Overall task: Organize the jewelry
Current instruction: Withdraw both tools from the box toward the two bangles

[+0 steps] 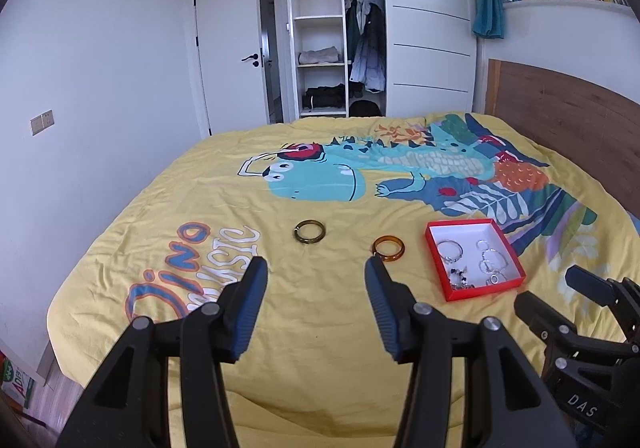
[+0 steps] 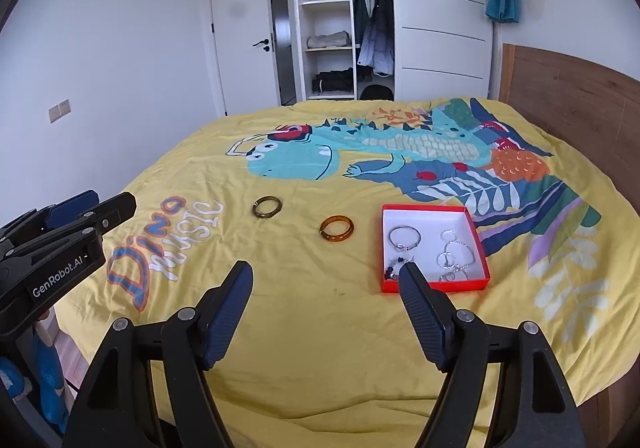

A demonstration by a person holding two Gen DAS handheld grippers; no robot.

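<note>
Jewelry lies on the yellow dinosaur bedspread point(image 1: 320, 328): an olive-green bangle point(image 1: 309, 232), an amber bangle point(image 1: 388, 249) to its right, then a red box point(image 1: 432, 248) holding silver bracelets point(image 2: 405, 238) and chains. Left hand-held gripper point(image 1: 316, 268) hovers released, empty, just short of both bangles. Right hand-held gripper point(image 2: 325, 272) likewise spread wide, near the box.

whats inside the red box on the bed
The red box holds silver jewelry: a bangle, linked rings on a chain and a dark beaded piece, partly covered in the right wrist view by a finger of the right gripper.
</note>
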